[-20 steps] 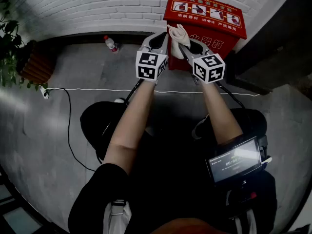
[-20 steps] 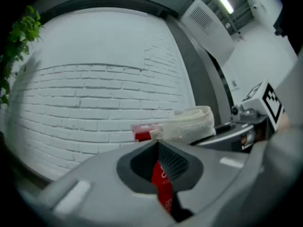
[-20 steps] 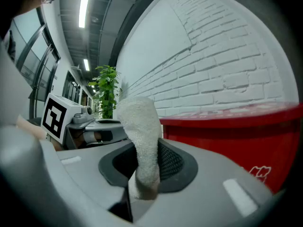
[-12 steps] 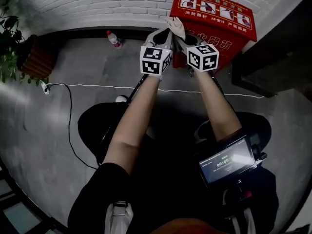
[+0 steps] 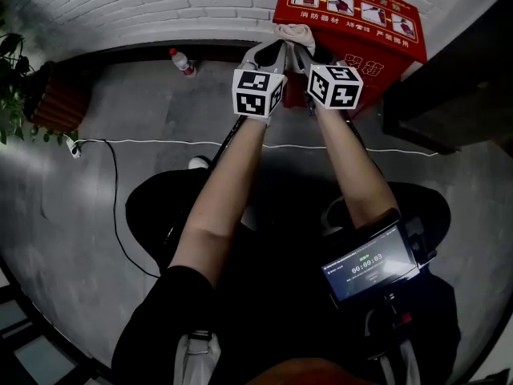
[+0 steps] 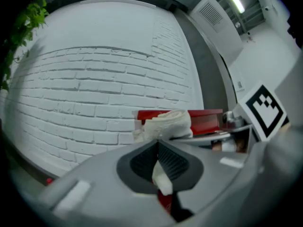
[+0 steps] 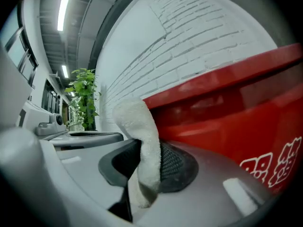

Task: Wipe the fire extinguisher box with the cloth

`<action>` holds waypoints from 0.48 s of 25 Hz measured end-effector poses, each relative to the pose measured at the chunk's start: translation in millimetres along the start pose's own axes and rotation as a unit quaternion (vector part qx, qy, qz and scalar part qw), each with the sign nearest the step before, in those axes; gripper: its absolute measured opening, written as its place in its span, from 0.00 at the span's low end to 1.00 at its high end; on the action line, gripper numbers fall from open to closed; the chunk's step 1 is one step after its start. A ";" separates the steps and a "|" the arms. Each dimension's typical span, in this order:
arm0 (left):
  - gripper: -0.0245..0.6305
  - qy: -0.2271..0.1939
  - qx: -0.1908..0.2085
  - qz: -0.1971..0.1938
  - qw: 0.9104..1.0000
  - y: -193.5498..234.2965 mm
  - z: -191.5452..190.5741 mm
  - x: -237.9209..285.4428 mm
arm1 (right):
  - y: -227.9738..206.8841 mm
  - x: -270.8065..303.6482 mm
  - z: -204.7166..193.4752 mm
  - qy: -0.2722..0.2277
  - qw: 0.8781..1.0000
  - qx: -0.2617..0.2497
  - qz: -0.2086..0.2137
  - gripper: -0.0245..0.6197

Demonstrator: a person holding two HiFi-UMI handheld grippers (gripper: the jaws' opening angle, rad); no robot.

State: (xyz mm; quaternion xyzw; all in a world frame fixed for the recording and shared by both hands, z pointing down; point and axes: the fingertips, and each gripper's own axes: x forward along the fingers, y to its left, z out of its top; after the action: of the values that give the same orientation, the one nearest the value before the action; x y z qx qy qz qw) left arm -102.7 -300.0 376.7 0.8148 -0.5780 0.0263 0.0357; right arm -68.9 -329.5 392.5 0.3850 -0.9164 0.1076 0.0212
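Observation:
A red fire extinguisher box (image 5: pixel 365 14) stands against the white brick wall, also seen in the left gripper view (image 6: pixel 208 121) and filling the right gripper view (image 7: pixel 236 122). A white cloth (image 5: pixel 295 33) lies bunched at the box's near left top edge. My left gripper (image 5: pixel 272 50) is shut on one end of the cloth (image 6: pixel 163 124). My right gripper (image 5: pixel 303 53) is shut on the other end of the cloth (image 7: pixel 144 150). The two grippers sit side by side, almost touching.
A plastic bottle (image 5: pixel 179 60) with a red cap stands at the foot of the wall. A white cable (image 5: pixel 160 143) runs across the grey floor. A potted plant (image 5: pixel 20 87) is at the far left. A dark cabinet (image 5: pixel 457 79) stands right of the box.
Both grippers have moved forward and up with the cloth, from in front of the box's left face to its top left edge. The grippers have drawn closer together.

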 end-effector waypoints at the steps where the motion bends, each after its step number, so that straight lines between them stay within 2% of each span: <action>1: 0.04 0.000 0.000 -0.003 1.000 -4.0 0.0 1.5 | -3.2 -3.0 2.1 -0.007 1.000 -0.004 -0.010 0.19; 12: 0.04 -0.015 0.006 -0.022 1.000 -46.3 7.1 17.1 | -42.5 -44.8 12.4 -0.053 0.994 -0.012 -0.091 0.19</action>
State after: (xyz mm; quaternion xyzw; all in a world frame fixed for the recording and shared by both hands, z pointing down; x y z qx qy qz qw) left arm -53.4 -301.5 369.8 0.8280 -0.5601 0.0164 0.0227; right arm -6.7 -329.6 382.6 0.4714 -0.8787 0.0739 -0.0135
